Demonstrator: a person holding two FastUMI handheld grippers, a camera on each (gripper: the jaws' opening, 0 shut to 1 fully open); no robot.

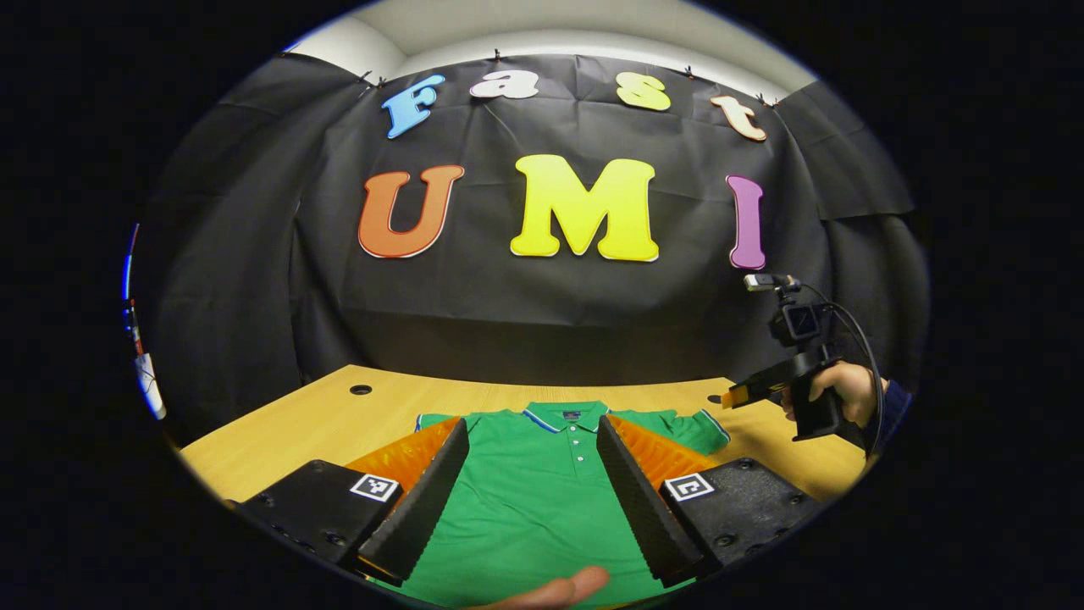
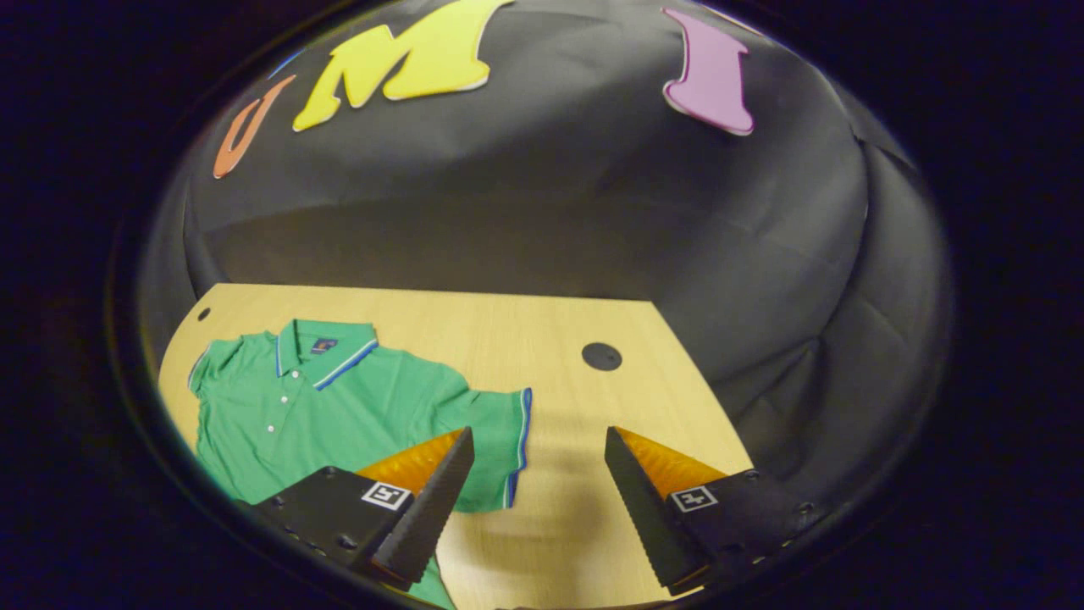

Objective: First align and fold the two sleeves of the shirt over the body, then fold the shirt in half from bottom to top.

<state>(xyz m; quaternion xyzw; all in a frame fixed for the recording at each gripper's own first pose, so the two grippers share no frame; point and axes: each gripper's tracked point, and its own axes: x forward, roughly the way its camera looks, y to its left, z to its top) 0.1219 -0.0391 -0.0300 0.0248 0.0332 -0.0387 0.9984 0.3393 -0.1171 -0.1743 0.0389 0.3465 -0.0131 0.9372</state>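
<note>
A green polo shirt [image 1: 533, 500] with blue-and-white trim lies flat and face up on the wooden table [image 1: 339, 424], collar toward the wall, both short sleeves spread out. My left gripper [image 1: 532, 440] hovers open over the shirt's chest, nothing between its fingers. In the right gripper view the shirt [image 2: 339, 407] lies at the left, its near sleeve [image 2: 500, 445] reaching toward my right gripper [image 2: 538, 449], which is open above bare table just beside that sleeve. The right gripper [image 1: 745, 391], held by a hand, also appears at the far right in the left gripper view.
The table has a round cable hole [image 2: 601, 356] near the right back corner and another [image 1: 361, 390] at the back left. Black cloth walls close in behind and to the sides. A fingertip [image 1: 559, 589] shows at the bottom edge of the left gripper view.
</note>
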